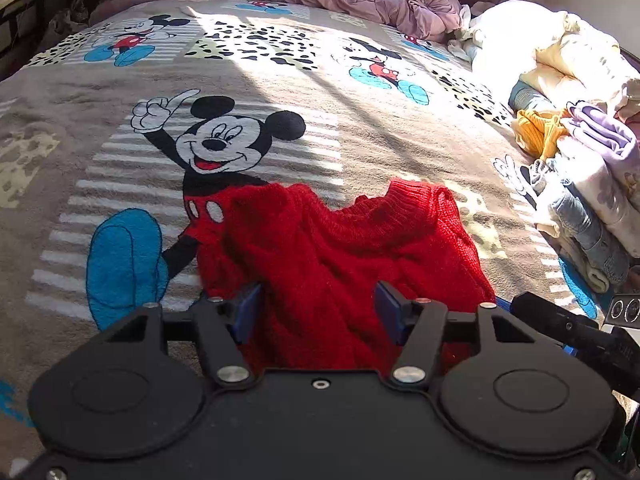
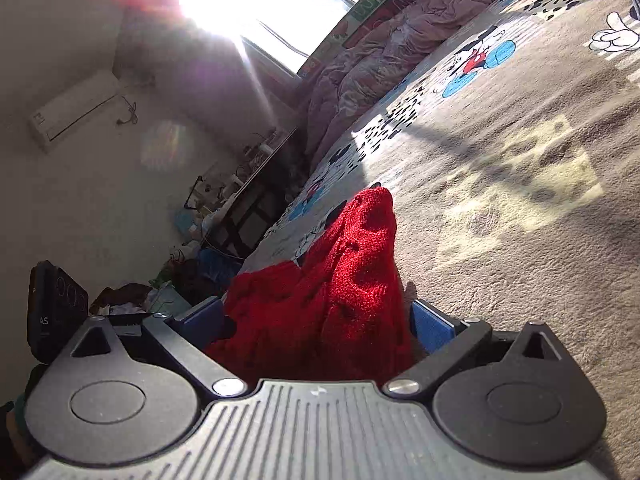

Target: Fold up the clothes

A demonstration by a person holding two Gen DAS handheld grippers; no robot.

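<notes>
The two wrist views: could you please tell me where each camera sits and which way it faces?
Left wrist: on the left claw, angled down at the red sweater on the cartoon blanket; blue pads apart, the other claw's body at the right edge.
Right wrist: on the right claw, rolled sideways, low along the bed toward the window; sweater between its pads.
Shared: sweater, blanket.

The red sweater [image 1: 340,248] — its near part — is hidden behind the left hand-held gripper [image 1: 318,316].

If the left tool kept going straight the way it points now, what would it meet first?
Most likely the red knitted sweater, which lies on the blanket directly ahead of the left tool and between its open fingers. Depth is hard to judge through the fisheye.
</notes>
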